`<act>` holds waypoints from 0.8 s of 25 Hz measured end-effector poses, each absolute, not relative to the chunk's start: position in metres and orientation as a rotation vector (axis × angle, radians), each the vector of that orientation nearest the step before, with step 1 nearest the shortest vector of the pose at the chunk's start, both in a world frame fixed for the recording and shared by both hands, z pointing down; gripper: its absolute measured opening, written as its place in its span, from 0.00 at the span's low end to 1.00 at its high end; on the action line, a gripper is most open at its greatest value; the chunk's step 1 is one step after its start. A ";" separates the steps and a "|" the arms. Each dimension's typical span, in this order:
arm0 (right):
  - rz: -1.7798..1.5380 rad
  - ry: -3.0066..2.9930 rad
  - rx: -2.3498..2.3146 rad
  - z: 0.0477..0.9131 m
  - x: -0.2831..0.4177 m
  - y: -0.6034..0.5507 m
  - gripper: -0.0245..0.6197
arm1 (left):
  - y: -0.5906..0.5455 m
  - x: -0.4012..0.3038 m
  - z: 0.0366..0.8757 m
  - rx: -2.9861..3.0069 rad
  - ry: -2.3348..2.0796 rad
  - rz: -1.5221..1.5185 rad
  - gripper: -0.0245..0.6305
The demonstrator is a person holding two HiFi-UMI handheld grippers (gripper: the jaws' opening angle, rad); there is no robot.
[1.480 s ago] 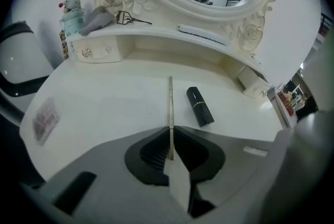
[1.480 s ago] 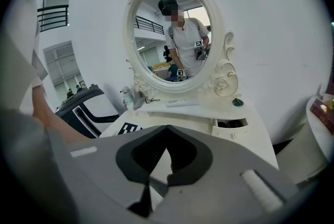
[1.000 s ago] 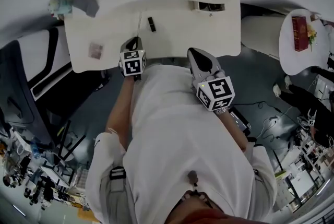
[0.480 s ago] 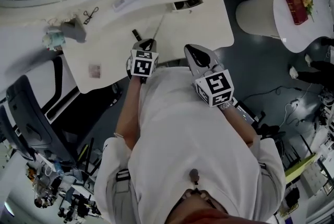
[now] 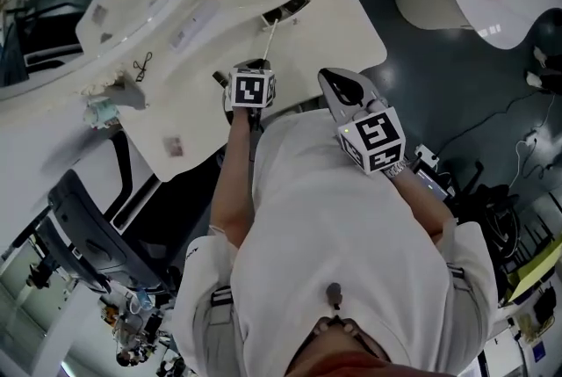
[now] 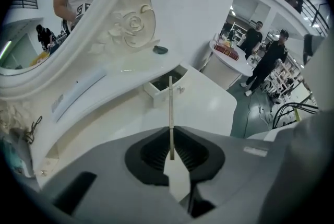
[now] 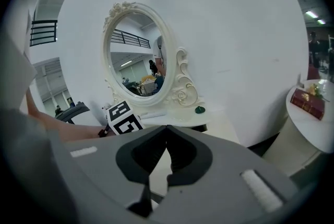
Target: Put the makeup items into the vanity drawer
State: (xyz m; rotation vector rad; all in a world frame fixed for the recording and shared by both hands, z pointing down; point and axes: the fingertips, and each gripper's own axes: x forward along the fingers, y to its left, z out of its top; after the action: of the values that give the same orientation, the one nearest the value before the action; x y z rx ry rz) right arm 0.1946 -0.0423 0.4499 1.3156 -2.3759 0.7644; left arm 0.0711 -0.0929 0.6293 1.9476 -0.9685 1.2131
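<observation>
The left gripper is clamped on a thin pale stick, gripped near one end, with the rest running straight out from the closed jaws. The stick's far end points at the small open drawer set in the raised back shelf of the white vanity table; it lies just at the drawer's front, and whether it is inside cannot be told. The right gripper hangs over the table's near edge with its jaws pressed together and nothing between them. On the tabletop a short black tube lies just beside the left gripper, an eyelash curler sits further left near the oval mirror, and a small square palette lies well apart, close to the front edge
</observation>
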 end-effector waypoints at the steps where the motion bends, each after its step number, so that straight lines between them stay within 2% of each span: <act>1: 0.771 -2.374 1.320 0.451 0.200 -0.043 0.04 | -0.096 0.074 0.631 1.935 -0.964 1.240 0.09; 20: 0.843 -2.371 1.347 0.457 0.285 -0.064 0.04 | -0.165 0.139 0.638 1.882 -0.995 1.322 0.09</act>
State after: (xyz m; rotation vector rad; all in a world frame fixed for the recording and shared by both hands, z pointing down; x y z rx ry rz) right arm 0.2846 -0.0637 0.4571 1.3467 -2.3714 0.8434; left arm 0.1392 -0.1648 0.6384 1.8816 -0.9949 1.3216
